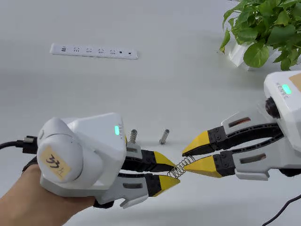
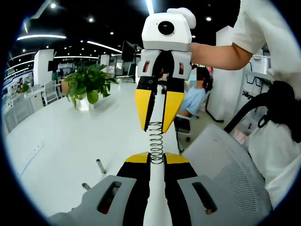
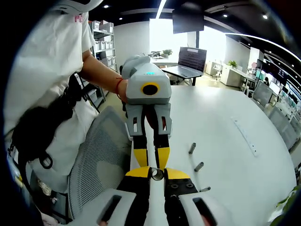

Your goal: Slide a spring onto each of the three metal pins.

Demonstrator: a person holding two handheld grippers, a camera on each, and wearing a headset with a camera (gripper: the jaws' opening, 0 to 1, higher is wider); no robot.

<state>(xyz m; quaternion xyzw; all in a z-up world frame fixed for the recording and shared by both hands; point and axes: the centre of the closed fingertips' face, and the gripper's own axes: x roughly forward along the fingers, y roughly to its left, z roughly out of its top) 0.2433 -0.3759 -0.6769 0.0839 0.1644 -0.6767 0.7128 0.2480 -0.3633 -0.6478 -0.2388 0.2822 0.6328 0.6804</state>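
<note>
Spring (image 1: 181,167), between left tongs (image 1: 175,173), right tongs (image 1: 184,162) (both pinching)

pins (image 3: 192,148) (image 3: 199,166) (image 3: 204,189) 3 | springs (image 1: 181,167) (image 1: 133,136) 2 | claws (image 1: 169,173) (image 1: 188,158) 2 | power strip (image 1: 94,51) 1 | potted plant (image 1: 263,28) 1

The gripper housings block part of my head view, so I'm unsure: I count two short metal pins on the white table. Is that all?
Observer: No. The right gripper view shows three short metal pins on the white table.
Operator: Does the right gripper really hold the coiled steel spring?
Observer: It appears so; seen end-on there, the spring's ring sits between both yellow fingertips, touching each.
</note>
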